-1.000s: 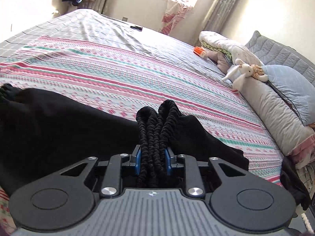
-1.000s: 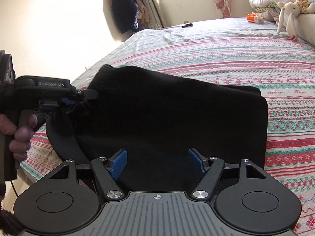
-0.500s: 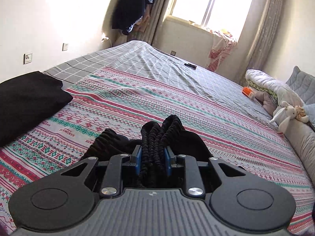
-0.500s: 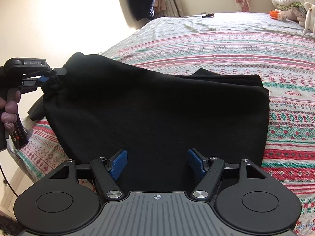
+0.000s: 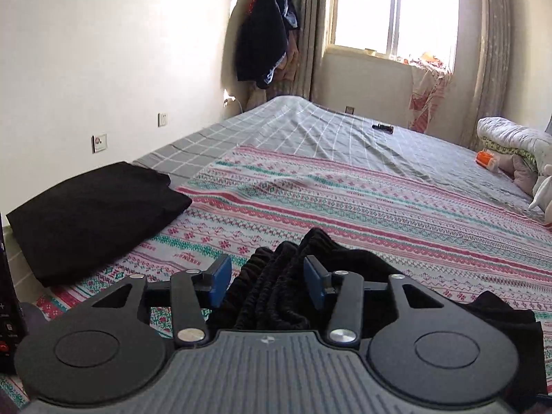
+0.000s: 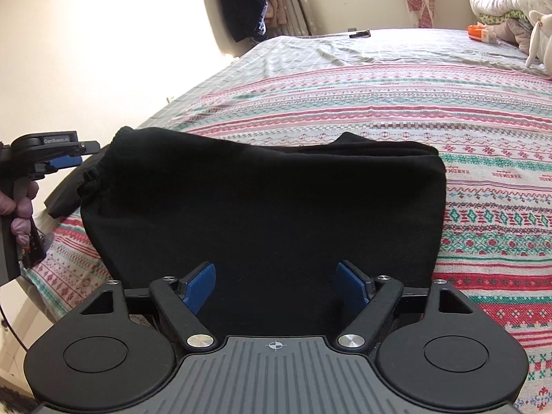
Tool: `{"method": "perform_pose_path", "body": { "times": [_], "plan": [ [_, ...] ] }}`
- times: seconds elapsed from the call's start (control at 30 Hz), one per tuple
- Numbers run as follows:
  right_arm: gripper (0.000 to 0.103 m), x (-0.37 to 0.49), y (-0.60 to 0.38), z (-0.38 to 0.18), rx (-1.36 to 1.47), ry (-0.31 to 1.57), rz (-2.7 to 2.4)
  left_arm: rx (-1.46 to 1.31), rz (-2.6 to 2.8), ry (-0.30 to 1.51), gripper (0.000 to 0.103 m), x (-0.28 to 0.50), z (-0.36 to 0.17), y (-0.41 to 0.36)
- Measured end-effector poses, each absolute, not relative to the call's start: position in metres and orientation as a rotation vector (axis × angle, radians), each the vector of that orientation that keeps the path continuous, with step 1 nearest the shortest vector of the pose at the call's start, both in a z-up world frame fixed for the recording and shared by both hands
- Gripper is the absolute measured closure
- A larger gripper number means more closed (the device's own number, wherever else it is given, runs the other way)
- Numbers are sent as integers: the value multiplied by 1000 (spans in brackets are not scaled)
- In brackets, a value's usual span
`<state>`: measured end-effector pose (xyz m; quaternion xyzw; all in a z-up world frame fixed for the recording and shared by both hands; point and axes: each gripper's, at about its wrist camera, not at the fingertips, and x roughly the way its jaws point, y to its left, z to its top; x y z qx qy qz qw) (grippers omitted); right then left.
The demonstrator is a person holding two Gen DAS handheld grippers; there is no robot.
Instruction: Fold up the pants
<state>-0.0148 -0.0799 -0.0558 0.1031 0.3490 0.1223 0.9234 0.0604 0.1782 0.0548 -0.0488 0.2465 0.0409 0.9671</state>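
Near the bed's (image 6: pixel 379 103) left edge: black pants (image 6: pixel 262 214) folded flat, waistband (image 5: pixel 276 286) bunched between left tool (image 5: pixel 264 277), jaws opening, pads clear of cloth. Right tool (image 6: pixel 276 288) over the fold, opening, gripping nothing. Release step; next, likely smoothing or one more fold.

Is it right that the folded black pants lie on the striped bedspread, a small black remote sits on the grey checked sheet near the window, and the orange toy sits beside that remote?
Not quite. The orange toy sits far from the remote, over by the rolled bedding at the bed's right side, as the left wrist view shows. The folded black pants do lie on the striped bedspread, and the remote on the grey checked sheet.
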Motion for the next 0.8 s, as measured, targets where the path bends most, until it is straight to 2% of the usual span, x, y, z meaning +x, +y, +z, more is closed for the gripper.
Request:
{"method": "perform_pose_path", "body": {
  "times": [0.13, 0.3, 0.47, 0.53, 0.67, 0.8],
  "plan": [
    [24, -16, -92, -44, 166, 677, 232, -155, -3, 465, 33, 44, 61, 167],
    [26, 15, -111, -25, 55, 673, 264, -136, -168, 558, 33, 50, 39, 122],
    [52, 58, -130, -10, -4, 709, 354, -156, -258, 635, 33, 68, 12, 87],
    [66, 78, -134, -8, -24, 731, 360, -156, -274, 640, 33, 75, 6, 77],
    [76, 114, -129, -14, -53, 791, 386, -154, -278, 634, 33, 91, -2, 69],
    [79, 132, -107, -32, -148, 854, 432, -156, -251, 669, 33, 97, -16, 71]
  ]
}}
